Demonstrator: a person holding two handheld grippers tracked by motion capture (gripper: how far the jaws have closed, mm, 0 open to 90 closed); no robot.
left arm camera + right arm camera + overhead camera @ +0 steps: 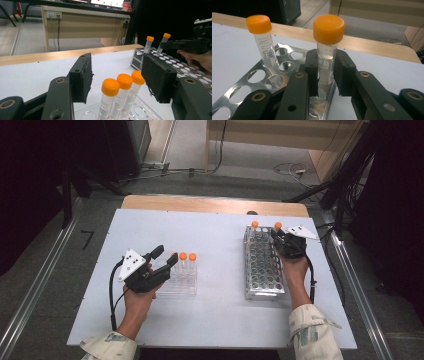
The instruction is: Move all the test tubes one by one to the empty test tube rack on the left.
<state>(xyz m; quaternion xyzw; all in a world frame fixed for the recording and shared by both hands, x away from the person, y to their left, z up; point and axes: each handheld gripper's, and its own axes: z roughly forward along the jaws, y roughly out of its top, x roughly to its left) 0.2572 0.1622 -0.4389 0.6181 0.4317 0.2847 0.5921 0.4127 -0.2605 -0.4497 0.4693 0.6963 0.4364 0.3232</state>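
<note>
- The right gripper [325, 75] is clamped on a clear tube with an orange cap [327, 50]; its two black pads press on the tube's body from either side, below the cap.
- That held tube stands upright in a hole at the far corner of the metal rack [262, 82], straight ahead of the right gripper's jaws.
- A second orange-capped tube [263, 42] stands tilted in the same rack, ahead of the right gripper and to the left of the held one, apart from the jaws.
- In the high view the right gripper [278, 238] sits at the far end of the metal rack [262, 265], with the person's right hand [295, 265] behind it.
- The left gripper [117, 77] has its jaws parted at about a middling width, and nothing is pinched between them.
- Three orange-capped tubes [123, 90] stand in a row in a clear plastic rack [140, 112], just ahead of the left gripper and in line with the gap between its pads, touching neither pad as far as can be seen.
- In the high view the left gripper [167, 257] hovers at the near-left side of the clear rack [182, 287], held by the person's left hand [137, 295].
- Both racks rest on the white table [220, 270], well apart from each other.
</note>
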